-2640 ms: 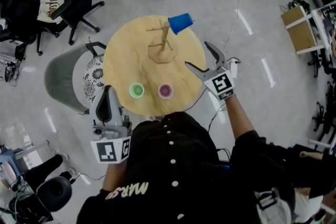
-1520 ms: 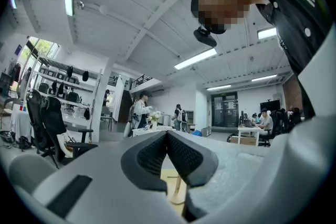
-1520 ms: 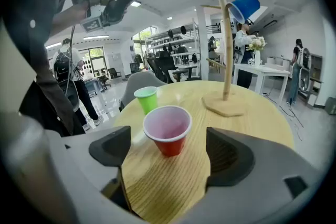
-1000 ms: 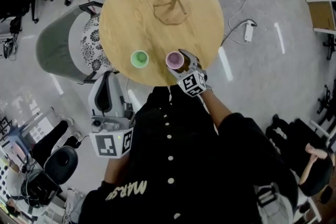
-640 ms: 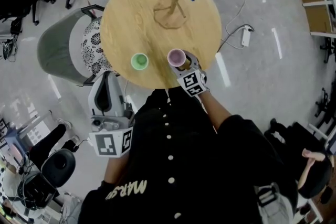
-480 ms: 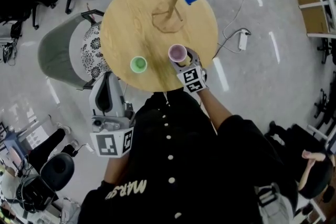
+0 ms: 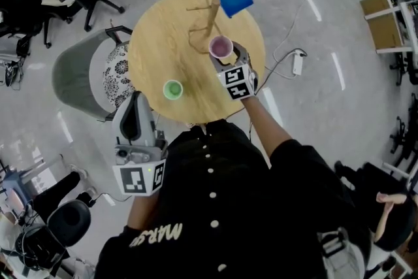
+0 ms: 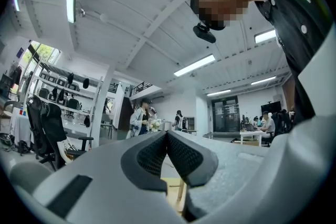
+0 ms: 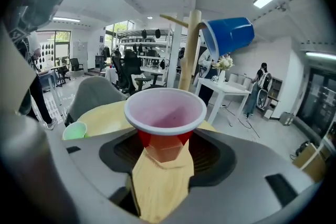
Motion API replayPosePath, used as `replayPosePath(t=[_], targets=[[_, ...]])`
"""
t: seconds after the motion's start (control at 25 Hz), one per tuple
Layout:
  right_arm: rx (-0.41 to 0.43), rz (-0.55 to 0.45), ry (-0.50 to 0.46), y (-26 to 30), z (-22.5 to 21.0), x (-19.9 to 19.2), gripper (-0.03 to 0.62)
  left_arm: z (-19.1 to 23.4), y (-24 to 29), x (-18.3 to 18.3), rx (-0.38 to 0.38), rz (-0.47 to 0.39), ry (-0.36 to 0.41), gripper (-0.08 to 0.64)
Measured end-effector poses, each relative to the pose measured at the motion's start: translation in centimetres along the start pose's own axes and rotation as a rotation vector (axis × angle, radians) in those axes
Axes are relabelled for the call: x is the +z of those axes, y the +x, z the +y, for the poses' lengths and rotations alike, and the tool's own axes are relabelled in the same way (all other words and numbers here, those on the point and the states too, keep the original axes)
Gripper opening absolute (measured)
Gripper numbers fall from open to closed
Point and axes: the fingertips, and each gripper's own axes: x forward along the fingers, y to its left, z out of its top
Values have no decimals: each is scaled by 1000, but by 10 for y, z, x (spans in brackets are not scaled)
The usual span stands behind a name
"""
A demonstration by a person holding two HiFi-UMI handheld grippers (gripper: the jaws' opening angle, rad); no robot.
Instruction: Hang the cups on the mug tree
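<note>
The small red cup with a pale pink inside (image 9: 165, 113) looks light and thin-walled, easy to crush or let slip, so a gentle hold low on its tapered body seems right. The right gripper (image 9: 167, 153) has just been closing its jaws, which pinch the cup upright, clear of the round wooden desk (image 7: 153, 42). It is beside the wooden mug tree (image 9: 189, 50), where a blue cup (image 9: 229, 34) hangs. A small green cup (image 7: 172, 89) stands on the desk. The left gripper (image 8: 168, 136), jaws together and empty, hangs off the desk's edge.
</note>
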Motion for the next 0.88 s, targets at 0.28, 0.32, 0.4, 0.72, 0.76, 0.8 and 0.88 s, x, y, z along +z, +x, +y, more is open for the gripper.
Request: replayPosePath(t=[0.28,0.32,0.4,0.72,0.76,0.8,0.88], targets=[[-56,-60,-25,-19,-10,38,265,-1,-2,8,-8,-28,-7,-5],[-67,-66,-33,-22,-11,40,264,-1,-2,8,-6,-28,-9,-5],[-91,-82,-45,-28,-15,45,262,-1,-2,8,-4,-29,-13,-5],[-155,-198,-86,-51,-23,77,259,-10,-3,9,-4,-33,-14,-5],[-155,-209,-92,-51,-22,81,259,-10,-3,9,-4,-32,-15,-5],[-152,-218,-97,-50,-21,85,259,-10,-3,9,-4,-31,-16,-5],[-143,-228,-103,-46,-18,89,259,-10,-2,10,-3,-29,-14,-5]])
